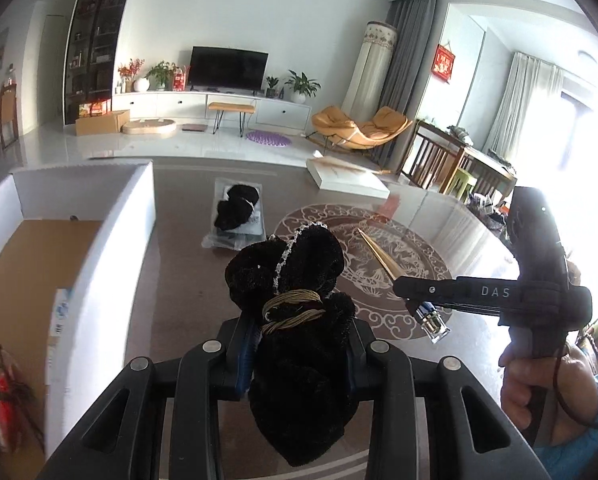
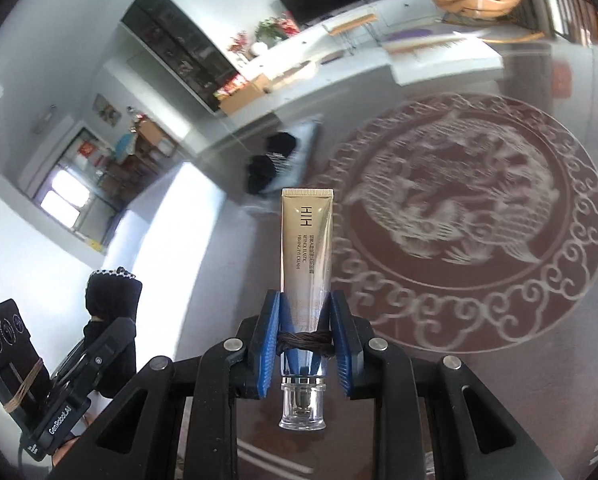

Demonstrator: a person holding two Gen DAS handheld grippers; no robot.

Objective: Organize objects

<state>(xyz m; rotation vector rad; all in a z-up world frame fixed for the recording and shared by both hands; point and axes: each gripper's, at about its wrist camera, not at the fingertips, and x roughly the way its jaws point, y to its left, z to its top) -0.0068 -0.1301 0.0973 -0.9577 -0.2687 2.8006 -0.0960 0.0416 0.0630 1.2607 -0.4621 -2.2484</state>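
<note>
Brown bench (image 1: 187,280) with a pale round pattern lies beneath both tools. Left tool (image 1: 299,344) pinches a black velvet pouch (image 1: 299,320) above it — beside a white box (image 1: 131,216). Right tool (image 2: 305,340) is pressed onto a gold cream tube (image 2: 307,248) — cap toward the camera.

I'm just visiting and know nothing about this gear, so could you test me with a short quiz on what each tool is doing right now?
1. True or false: the left tool is shut on a black velvet pouch.
2. What does the right tool hold? A) a spoon B) a gold cream tube C) a phone
3. Fill in: a second black pouch lies on the ____, beyond the held one.

Key: 1 true. 2 B; its clear cap points back toward the camera. 3 table, on a clear packet, beside the white box.
</note>
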